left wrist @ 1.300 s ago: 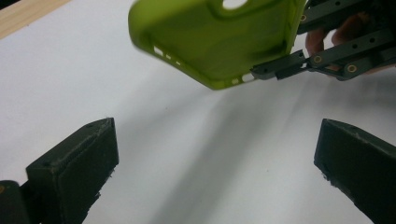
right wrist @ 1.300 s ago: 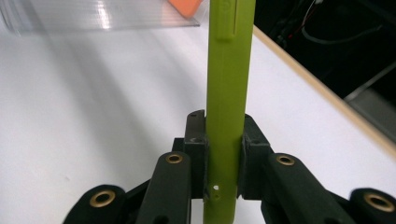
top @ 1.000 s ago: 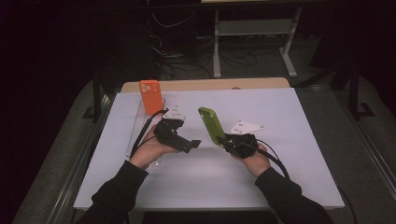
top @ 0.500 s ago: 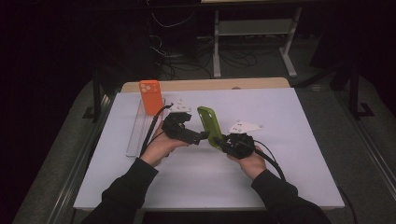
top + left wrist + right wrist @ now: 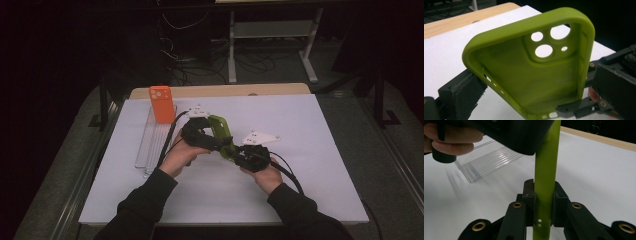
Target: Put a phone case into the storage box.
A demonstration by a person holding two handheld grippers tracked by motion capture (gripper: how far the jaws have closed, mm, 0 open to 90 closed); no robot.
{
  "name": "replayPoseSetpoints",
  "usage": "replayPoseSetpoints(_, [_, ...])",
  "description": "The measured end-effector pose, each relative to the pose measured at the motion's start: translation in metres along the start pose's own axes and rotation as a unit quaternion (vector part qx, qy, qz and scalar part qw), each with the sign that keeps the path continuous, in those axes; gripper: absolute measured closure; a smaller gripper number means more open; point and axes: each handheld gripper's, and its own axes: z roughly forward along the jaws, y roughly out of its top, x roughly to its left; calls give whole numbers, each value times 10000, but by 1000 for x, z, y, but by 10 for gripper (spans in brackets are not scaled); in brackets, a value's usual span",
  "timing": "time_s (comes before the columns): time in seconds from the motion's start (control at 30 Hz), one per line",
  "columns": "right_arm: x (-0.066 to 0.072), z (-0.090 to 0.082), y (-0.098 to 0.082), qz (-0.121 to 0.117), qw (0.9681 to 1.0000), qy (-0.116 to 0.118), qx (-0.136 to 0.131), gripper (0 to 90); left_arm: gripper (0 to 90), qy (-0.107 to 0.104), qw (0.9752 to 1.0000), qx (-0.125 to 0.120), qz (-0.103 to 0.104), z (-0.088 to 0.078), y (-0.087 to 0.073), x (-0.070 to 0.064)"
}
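1. Your left gripper (image 5: 212, 141) is sitting at the left of the green silicone phone case (image 5: 221, 131). In the left gripper view its jaws are standing wide on either side of the case's (image 5: 529, 75) open inner face, one black pad (image 5: 464, 87) beside the long left rim; whether the pads are pressing you cannot tell, so treat this side as not yet gripping.
2. Between the two hands, that case is hanging above the white table sheet (image 5: 310, 135), clear of it, its long axis rising from your right gripper up and away toward the left one, camera cut-outs at the far end.
3. Your right gripper (image 5: 235, 152) is pinching the case's lower end. In the right gripper view its jaws are clamped nearly closed on the thin green edge (image 5: 545, 182), which is standing upright between them.
4. Judging from this, the handover is turning on the left jaws spanning the case's width.
5. Off to the far left, the orange phone case (image 5: 162, 103) is standing upright in the clear plastic rack (image 5: 152, 145), well apart from both hands.
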Motion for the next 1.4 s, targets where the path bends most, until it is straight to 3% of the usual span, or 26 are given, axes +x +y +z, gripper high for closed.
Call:
replayPoseSetpoints(0.4, [3, 3, -1, -94, 9999, -24, 74, 759, 83, 58, 9994, -223, -239, 2, -3, 1])
replayPoseSetpoints(0.7, [4, 5, -1, -210, 9997, -30, 154, 750, 138, 50, 9994, -265, -212, -2, -2, 0])
replayPoseSetpoints(0.83, [4, 6, 0, -207, 9994, 59, 261, 506, 144, 182, 9995, -223, -86, -6, 1, 1])
replayPoseSetpoints(1.07, [-10, -9, -6, -23, 9982, 66, 593, 274, 145, 495, 9981, -341, -156, -28, 13, 18])
replayPoseSetpoints(1.3, [-27, -29, -20, 58, 9969, -109, 783, 83, 144, 1085, 9928, -486, -168, -59, 31, 45])
replayPoseSetpoints(1.4, [-33, -36, -27, 56, 9961, -140, 874, 0, 145, 1404, 9885, -548, -149, -72, 37, 56])
